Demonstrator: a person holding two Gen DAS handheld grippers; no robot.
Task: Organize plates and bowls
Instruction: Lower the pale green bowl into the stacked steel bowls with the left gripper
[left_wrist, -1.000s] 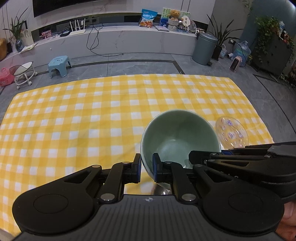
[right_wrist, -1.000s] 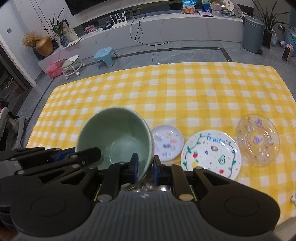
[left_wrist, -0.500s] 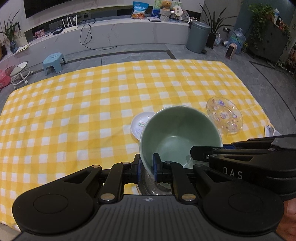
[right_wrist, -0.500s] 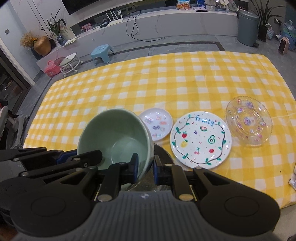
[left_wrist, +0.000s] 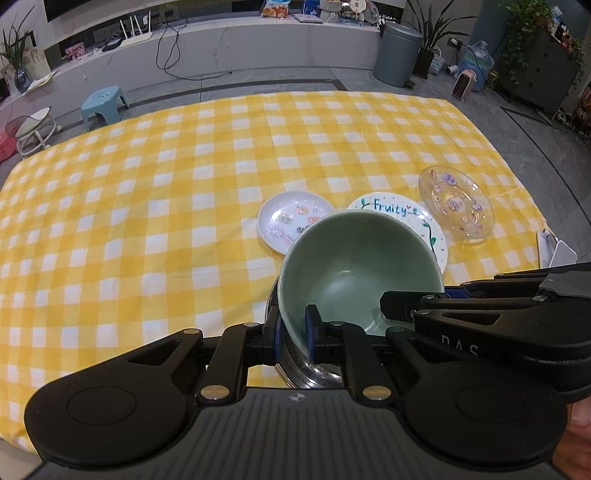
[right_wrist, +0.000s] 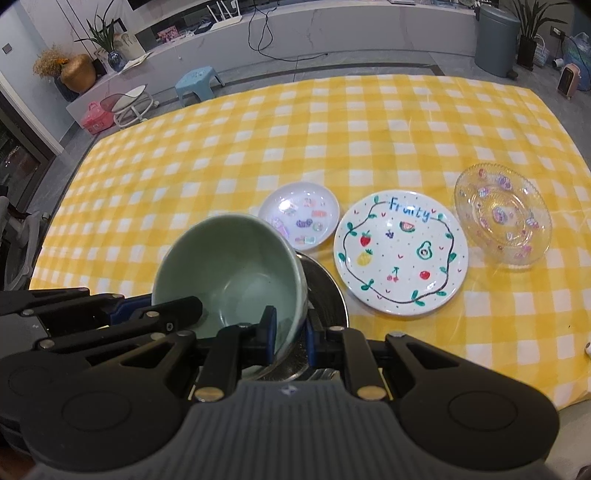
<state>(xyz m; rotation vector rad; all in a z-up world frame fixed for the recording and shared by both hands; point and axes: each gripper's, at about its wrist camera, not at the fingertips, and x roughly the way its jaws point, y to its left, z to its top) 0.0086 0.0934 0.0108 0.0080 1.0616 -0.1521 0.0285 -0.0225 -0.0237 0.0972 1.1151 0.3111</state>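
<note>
Green bowl (left_wrist: 360, 266) pinched at its rim by both grippers: left (left_wrist: 291, 334) at 7 o'clock, right (right_wrist: 290, 332) at 5. It hangs tilted, directly above steel bowl (right_wrist: 327, 284); plates lie at 1 o'clock.

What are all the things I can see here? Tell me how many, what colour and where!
green bowl: one, pale green, tilted, pinched by its rim between both grippers above the metal bowl
metal bowl: one, shiny silver, on the cloth under the green bowl
small plate: one, white with colourful pictures, beyond the bowls
Fruity plate: one, white with painted fruit, right of the small plate
glass plate: one, clear with purple spots, farthest right
tablecloth: one, yellow and white checks, under everything
stool: one, light blue, on the floor behind
bin: one, grey, by the back wall
left gripper: one, black, shut on the bowl's rim
right gripper: one, black, shut on the rim's other side
</note>
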